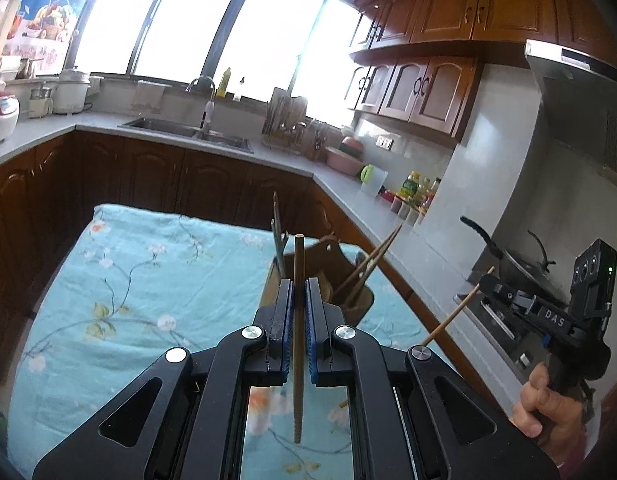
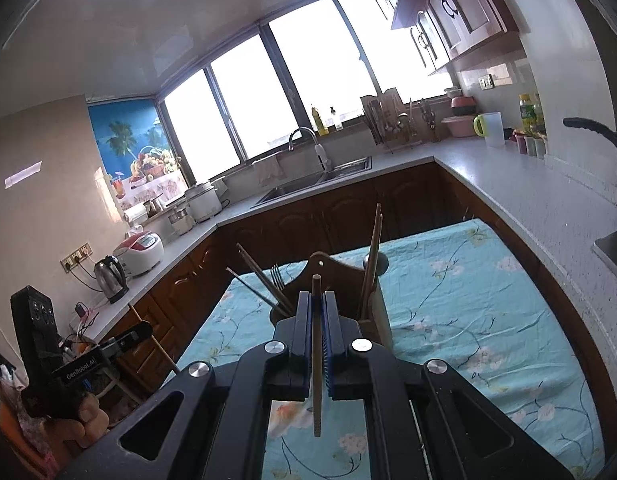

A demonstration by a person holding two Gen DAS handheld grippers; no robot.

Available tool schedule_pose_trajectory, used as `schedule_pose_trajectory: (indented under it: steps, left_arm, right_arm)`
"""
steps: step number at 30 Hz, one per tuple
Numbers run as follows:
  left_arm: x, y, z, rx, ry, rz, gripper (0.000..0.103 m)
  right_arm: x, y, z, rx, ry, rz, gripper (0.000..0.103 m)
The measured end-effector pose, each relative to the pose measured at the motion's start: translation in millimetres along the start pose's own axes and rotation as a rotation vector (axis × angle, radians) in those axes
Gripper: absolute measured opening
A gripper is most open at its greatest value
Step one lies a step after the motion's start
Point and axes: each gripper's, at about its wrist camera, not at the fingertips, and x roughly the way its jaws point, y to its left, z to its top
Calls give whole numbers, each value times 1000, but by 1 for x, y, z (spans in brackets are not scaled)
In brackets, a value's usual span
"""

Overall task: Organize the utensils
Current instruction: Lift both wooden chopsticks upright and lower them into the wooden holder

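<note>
Seemingly "DAS" (image 1: pixel 555 319) on right gripper (image 1: pixel 493 282); "GenRobot.AI" (image 2: pixel 81 369) on left gripper (image 2: pixel 138 332).

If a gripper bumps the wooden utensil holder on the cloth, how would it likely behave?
The wooden utensil holder looks tall and narrow, so probably tippy. Leaning chopsticks likely shift weight sideways. The wrinkled cloth may let it slide or bunch.

On the desk (image 1: pixel 120 280) stands a utensil holder (image 2: pixel 340 276), just ahead of both claws. Chopsticks (image 2: pixel 372 256) lean in its right compartment, more chopsticks (image 2: pixel 260 280) and a fork (image 2: pixel 277 276) in its left. Each claw pinches one upright chopstick: the left claw (image 1: pixel 299 300), the right claw (image 2: pixel 317 312). Behind the desk the counter (image 2: pixel 508 184) carries a sink (image 2: pixel 320 180).
</note>
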Motion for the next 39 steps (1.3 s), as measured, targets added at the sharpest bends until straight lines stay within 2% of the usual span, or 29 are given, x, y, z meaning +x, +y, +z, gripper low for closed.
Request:
schedule_pose_trajectory:
  steps: [9, 14, 19, 23, 29, 34, 39]
  left_arm:
    - [14, -16, 50, 33, -115, 15, 5]
    - [24, -26, 81, 54, -212, 26, 5]
    - [47, -33, 95, 58, -255, 48, 5]
    - [74, -33, 89, 65, -231, 74, 5]
    - [106, -26, 64, 61, -209, 115, 5]
    - [121, -16, 45, 54, -182, 134, 5]
    - [134, -11, 27, 55, -122, 133, 5]
  right_arm:
    - [1, -2, 44, -22, -94, -24, 5]
    - [7, -2, 75, -35, -159, -35, 5]
    - [23, -5, 97, -46, -198, -58, 5]
    - [45, -11, 96, -48, -185, -73, 5]
    - [74, -27, 73, -34, -147, -97, 5]
    - [93, -39, 56, -4, -113, -96, 5]
    - [107, -46, 39, 17, -58, -92, 5]
